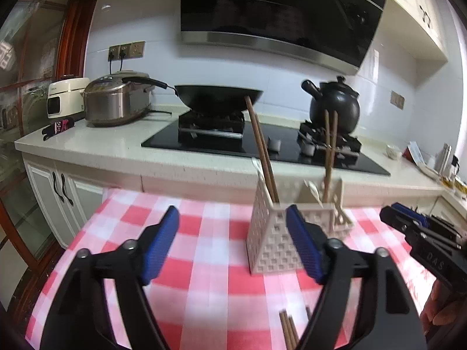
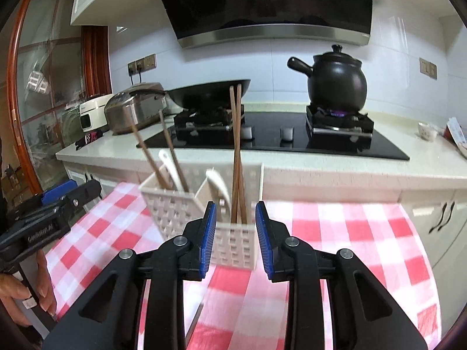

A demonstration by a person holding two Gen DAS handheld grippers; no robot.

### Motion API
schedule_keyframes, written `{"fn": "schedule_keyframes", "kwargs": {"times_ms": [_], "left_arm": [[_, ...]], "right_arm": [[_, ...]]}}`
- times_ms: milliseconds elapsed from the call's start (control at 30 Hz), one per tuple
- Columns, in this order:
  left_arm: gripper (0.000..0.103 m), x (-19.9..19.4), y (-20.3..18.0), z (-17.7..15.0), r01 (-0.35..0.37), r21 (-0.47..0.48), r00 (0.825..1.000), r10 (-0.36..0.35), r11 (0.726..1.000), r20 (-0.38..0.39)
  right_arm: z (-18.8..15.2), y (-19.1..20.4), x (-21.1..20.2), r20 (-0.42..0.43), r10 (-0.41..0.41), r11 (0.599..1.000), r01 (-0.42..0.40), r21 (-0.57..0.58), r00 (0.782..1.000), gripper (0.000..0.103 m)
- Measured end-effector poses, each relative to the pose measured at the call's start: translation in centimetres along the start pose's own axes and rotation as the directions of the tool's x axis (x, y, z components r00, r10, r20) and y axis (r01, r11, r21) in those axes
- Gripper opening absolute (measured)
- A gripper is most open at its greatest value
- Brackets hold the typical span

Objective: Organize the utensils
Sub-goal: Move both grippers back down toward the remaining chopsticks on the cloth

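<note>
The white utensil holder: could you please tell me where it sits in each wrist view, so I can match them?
Left wrist view: the holder is right of centre on the checked cloth.
Right wrist view: the holder is centre-left, just beyond the tongs.
Shared landmark: the black clay pot on the stove behind it.

Bright, slight motion blur, fisheye-warped edges

The left gripper (image 1: 232, 243) is pointing slightly downward with its jaws standing wide apart and nothing between them, while the right gripper (image 2: 235, 240) is angling down likewise, jaws parted more narrowly and gripping nothing, each being held from below by a hand (image 2: 17, 300).
</note>
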State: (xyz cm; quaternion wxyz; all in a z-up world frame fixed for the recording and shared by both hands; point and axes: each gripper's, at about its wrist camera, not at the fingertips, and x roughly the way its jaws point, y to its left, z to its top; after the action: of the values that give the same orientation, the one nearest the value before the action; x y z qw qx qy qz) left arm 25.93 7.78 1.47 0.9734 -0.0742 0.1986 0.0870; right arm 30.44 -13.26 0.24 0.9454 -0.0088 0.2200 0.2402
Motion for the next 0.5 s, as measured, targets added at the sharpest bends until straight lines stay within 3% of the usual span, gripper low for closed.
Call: {"fn": "schedule_keyframes", "kwargs": {"times_ms": [100,500], "left_arm": [[0.083,-1.1,-0.3,-2.1,0.028,0.02,0.999,-0.028,0.999,-0.027],[0.092,-3.4,0.6,-7.9,0.023,0.028,0.994,-0.02,0.999,-0.106]], "right_arm": [[-1.5,0.4,-0.8,-0.015,0.008,1.0,-0.008,0.009,1.0,0.05],[-6.1,1.6,-2.1,-0.09,0.025,1.0,-0.023,0.017,0.996,0.051]]}}
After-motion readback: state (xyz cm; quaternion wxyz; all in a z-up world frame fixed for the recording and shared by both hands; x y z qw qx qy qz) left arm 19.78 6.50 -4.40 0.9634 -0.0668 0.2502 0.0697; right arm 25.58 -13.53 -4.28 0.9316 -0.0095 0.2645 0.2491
